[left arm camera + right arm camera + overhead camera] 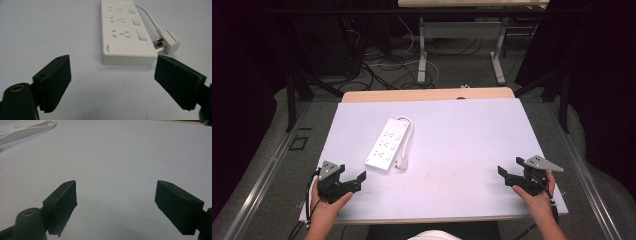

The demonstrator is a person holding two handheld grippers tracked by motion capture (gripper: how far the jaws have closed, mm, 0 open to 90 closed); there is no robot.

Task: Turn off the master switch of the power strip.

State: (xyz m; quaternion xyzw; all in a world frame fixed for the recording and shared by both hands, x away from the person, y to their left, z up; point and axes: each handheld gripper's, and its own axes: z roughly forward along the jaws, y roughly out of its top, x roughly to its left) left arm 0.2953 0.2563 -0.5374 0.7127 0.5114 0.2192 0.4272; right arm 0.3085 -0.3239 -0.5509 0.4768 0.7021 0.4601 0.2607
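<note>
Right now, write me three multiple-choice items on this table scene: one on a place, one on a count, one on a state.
1. Where does the white rectangular plastic power strip lie on the pale table?
A. nearer the left gripper
B. nearer the right gripper
C. hanging off the far edge

2. How many rocker switches does the left gripper view show on the strip?
A. one
B. three
C. six

3. How stands the white plug at the cable's end?
A. pushed into a socket of the strip
C. held between jaws
B. lying loose on the table beside the strip

Key: 1 A, since the strip sits left of centre in the high view; 2 B, three switches line its right side; 3 B, its prongs are bare and free.
</note>
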